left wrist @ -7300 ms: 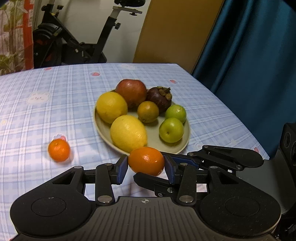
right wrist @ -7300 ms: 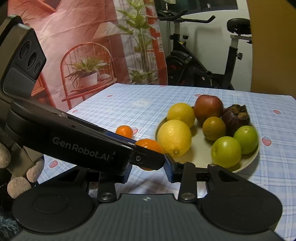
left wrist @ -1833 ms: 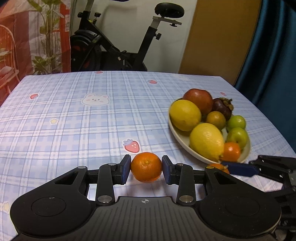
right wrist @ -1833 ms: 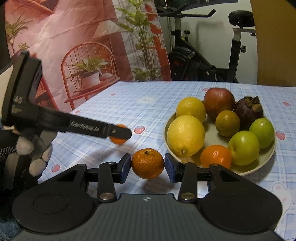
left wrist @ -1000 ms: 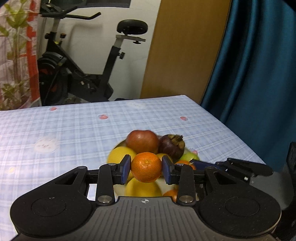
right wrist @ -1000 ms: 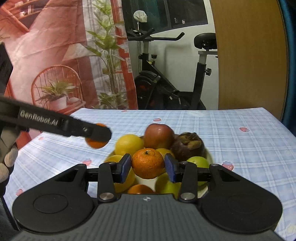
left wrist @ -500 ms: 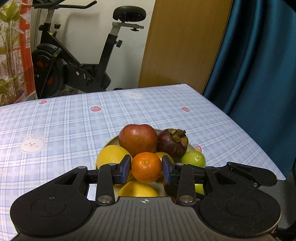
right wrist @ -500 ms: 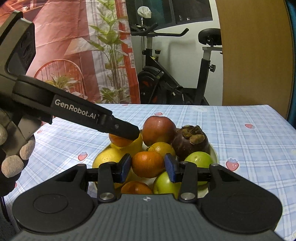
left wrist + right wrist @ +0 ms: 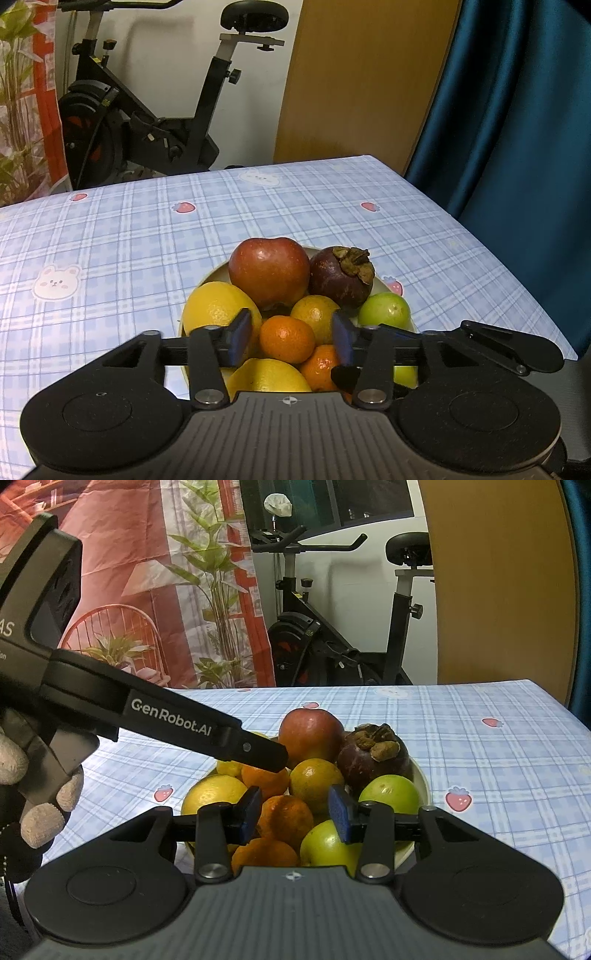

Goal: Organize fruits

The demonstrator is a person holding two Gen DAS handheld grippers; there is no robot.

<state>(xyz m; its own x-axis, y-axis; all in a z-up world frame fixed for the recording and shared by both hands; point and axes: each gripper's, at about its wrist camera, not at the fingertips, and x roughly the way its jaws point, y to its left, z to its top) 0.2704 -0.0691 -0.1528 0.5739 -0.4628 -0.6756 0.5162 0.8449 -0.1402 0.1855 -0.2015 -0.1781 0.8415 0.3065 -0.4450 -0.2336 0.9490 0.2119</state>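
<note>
Looking down the left gripper, I see its jaws have just been opening. The small, glossy mandarin sits between the blue pads with a gap on each side, released on top of the pile in the plate. A gloved hand holds this gripper tilted down over the plate's left side.

My right gripper is clenched on a second mandarin, duller and darker. It hangs low over the near edge of the pile, though a thin sliver by the right pad leaves me unsure how firmly it bites.

Crowding the plate are a red apple and a mangosteen at the far side, a lemon at left and a green fruit at right. Both grippers meet over the same pile, close together. Beyond the checked worktop stands an exercise bike, with a blue curtain at right.
</note>
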